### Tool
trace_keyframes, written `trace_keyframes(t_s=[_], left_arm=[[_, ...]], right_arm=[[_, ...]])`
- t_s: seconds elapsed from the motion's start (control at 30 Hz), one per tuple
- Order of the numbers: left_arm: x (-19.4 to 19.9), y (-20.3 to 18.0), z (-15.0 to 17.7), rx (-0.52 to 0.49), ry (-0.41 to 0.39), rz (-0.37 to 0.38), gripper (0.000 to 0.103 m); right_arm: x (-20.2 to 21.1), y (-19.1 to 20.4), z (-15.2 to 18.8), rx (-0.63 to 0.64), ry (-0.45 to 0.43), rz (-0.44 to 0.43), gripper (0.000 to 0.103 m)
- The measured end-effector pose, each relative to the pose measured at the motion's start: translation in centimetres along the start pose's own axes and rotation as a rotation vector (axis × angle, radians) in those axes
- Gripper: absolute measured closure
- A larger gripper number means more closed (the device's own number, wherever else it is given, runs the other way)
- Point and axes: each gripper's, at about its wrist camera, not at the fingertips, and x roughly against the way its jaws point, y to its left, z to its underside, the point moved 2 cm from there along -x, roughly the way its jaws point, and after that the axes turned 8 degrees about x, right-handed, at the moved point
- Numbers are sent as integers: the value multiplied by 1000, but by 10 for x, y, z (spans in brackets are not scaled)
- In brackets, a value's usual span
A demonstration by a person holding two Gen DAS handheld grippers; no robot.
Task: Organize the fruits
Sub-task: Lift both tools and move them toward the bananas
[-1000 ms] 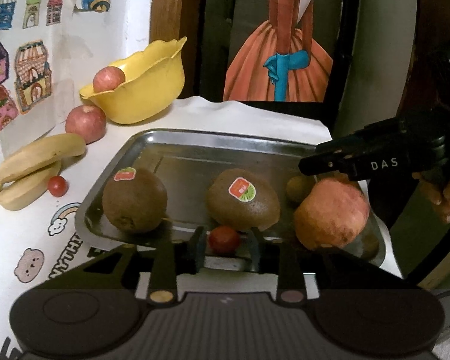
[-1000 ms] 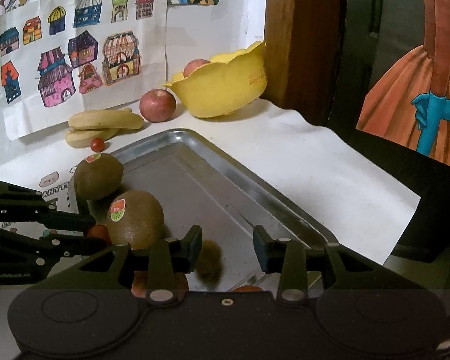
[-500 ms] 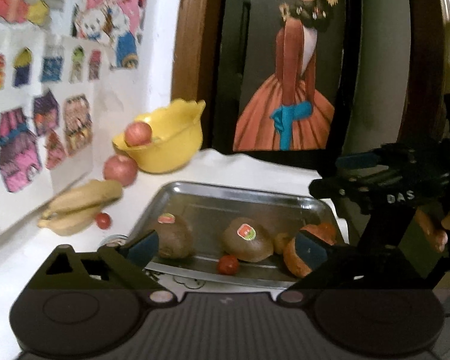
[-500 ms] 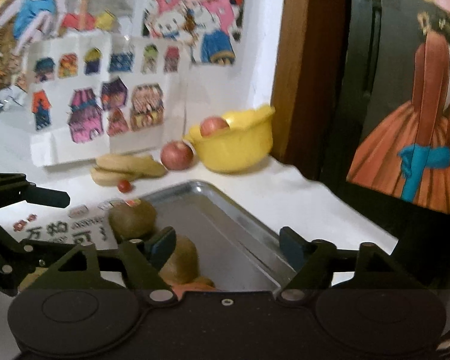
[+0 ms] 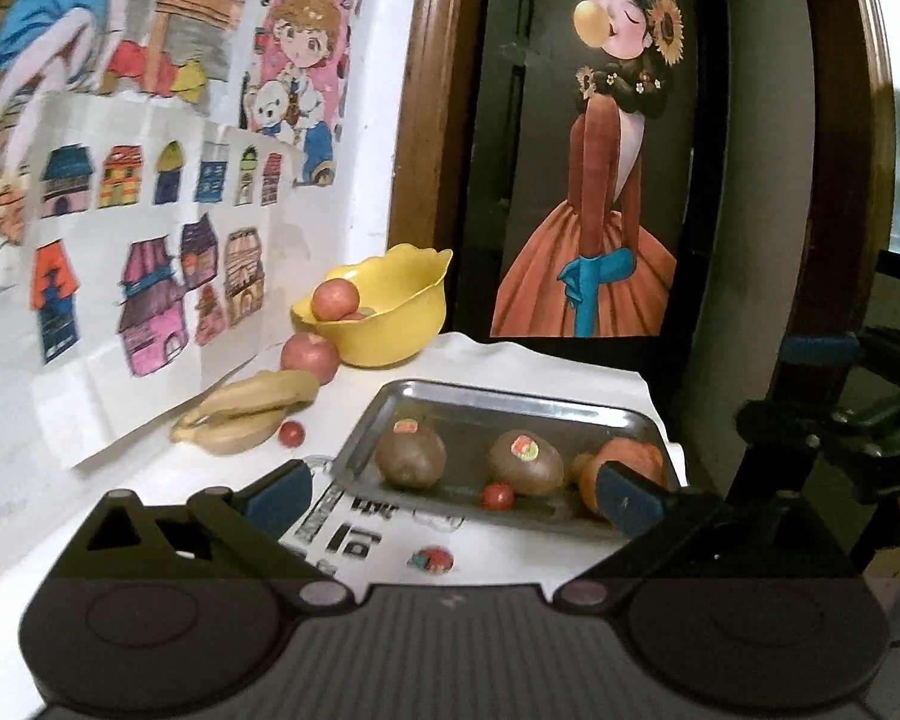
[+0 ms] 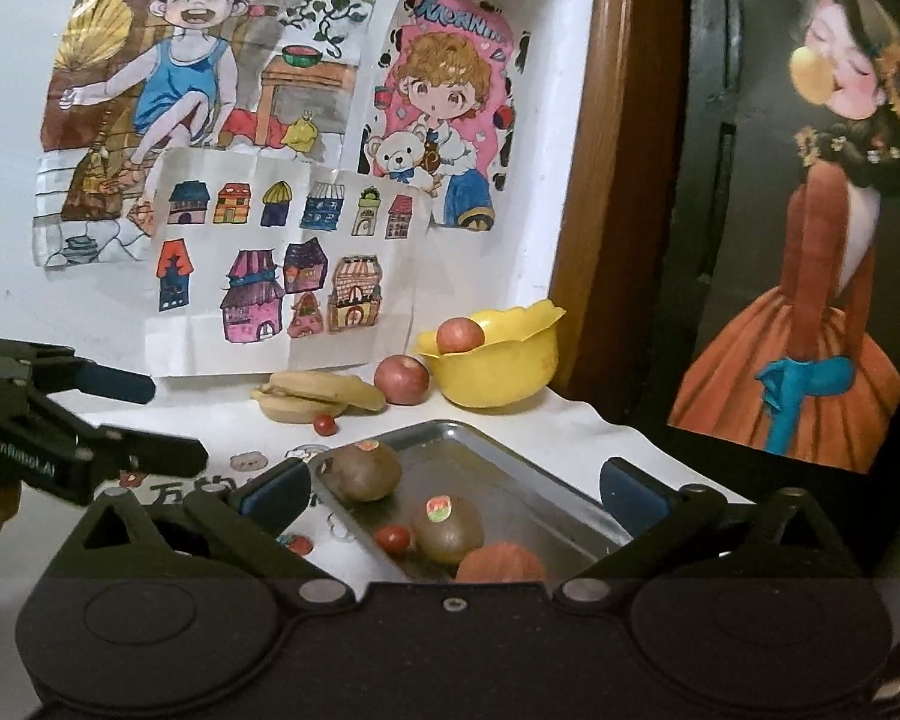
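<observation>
Since the earlier frame both grippers have pulled back and up from the tray point(image 5: 510, 401). The left gripper point(image 5: 450, 495) and right gripper point(image 6: 453, 489) are spread wide and empty. The cherry tomato point(image 5: 497, 495) now lies inside the tray near two kiwis point(image 5: 525, 463). Another tomato point(image 5: 291, 432) beside the bananas point(image 5: 243, 414) on the desk could roll away if the gripper nudges it.

Home setting. Children's drawings point(image 6: 282, 252) taped to white wall; painted girl poster point(image 5: 600, 180) on dark door. Fruit on cloth-covered bench point(image 5: 510, 360).
</observation>
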Motion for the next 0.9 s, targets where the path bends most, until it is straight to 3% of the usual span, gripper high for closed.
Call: trace_keyframes(t_s=[0.23,0.5,0.67,0.9], left_arm=[[38,17,16,-22,-2,-9,0],[56,37,32,-18,30,-50,0],[64,55,29,-14,28,-95,0],[67,82,13,4,-5,-189,0]], right_arm=[[37,32,32,-14,62,60,1],[43,66,65,-94,187,-12,1],[36,84,53,-66,203,-53,1],[17,109,11,28,138,-119,1]])
